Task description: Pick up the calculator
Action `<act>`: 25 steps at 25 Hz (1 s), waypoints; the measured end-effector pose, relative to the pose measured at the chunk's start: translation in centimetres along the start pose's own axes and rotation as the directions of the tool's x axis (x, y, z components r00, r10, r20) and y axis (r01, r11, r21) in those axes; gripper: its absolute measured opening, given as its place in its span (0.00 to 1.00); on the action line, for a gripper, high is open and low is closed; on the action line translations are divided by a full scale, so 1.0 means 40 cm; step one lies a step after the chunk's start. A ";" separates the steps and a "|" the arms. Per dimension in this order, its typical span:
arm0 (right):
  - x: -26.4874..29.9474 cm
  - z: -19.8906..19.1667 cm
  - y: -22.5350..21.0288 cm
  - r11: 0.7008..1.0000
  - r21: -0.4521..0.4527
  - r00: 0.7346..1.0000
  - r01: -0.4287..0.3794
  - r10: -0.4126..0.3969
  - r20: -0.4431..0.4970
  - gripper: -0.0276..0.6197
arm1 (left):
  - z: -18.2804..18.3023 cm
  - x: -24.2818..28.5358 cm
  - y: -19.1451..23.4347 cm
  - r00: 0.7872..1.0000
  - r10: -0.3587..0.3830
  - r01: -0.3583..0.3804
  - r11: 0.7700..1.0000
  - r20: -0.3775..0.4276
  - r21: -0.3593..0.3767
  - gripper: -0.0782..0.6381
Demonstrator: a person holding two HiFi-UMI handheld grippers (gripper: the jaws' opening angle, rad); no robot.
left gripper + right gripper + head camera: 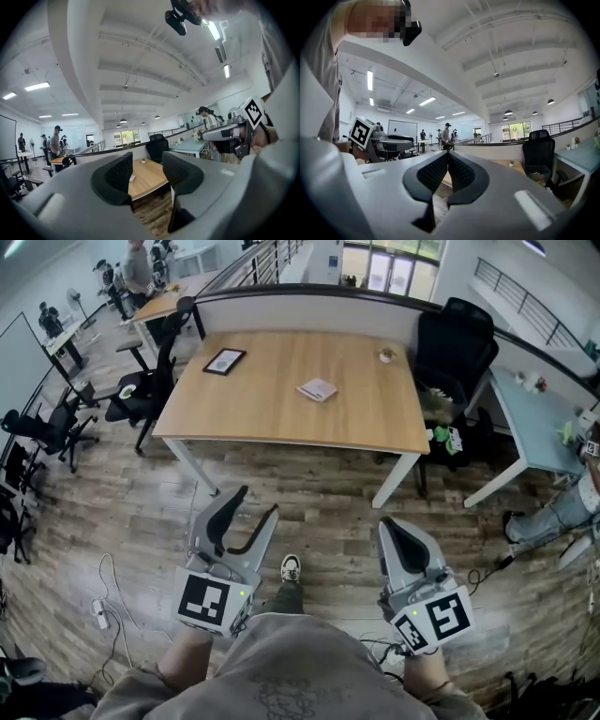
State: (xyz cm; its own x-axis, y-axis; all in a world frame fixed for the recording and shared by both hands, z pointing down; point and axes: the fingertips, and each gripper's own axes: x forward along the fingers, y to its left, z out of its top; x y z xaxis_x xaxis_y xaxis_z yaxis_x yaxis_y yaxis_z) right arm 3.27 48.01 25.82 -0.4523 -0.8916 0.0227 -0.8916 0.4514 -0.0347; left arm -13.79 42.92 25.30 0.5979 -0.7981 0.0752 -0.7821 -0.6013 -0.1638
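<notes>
On the wooden table (281, 413) ahead lie a flat black-framed thing with a pale face (224, 361) at the back left and a small pale flat thing (318, 389) near the middle. From here I cannot tell which of them is the calculator. Both grippers are held level over the floor, well short of the table. My left gripper (259, 501) (147, 169) is open with nothing between its fingers. My right gripper (389, 524) (448, 157) is shut and empty. Between the left gripper's jaws I see the table (149, 177) and the pale thing (132, 178).
A small pot (386, 354) stands at the table's back right. Behind its right side is a black office chair (457, 345), and more chairs (150, 381) stand to the left. A pale desk (534, 423) is at the right. Cables and a power strip (98, 613) lie on the floor.
</notes>
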 end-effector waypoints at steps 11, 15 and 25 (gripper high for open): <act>0.342 -0.021 -0.155 0.998 0.024 0.996 0.051 -0.049 -0.072 0.06 | -0.036 0.308 0.248 0.999 -0.048 0.048 0.998 -0.010 -0.032 0.39; 0.471 -0.036 -0.198 0.996 0.039 0.993 0.076 -0.072 -0.095 0.06 | -0.066 0.417 0.349 0.997 -0.068 0.066 0.997 -0.035 -0.048 0.39; 0.701 -0.101 -0.285 0.992 0.080 0.984 0.100 -0.086 -0.155 0.06 | -0.201 0.620 0.543 0.990 -0.107 0.072 0.941 -0.091 -0.331 0.38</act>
State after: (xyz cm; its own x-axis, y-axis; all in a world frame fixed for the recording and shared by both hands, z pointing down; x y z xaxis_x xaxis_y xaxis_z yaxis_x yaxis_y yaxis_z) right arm 0.66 18.03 30.89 -0.3714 -0.9109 0.1798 -0.9277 0.3561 -0.1119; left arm -17.37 9.73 31.53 0.6599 -0.7290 0.1817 -0.7512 -0.6359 0.1771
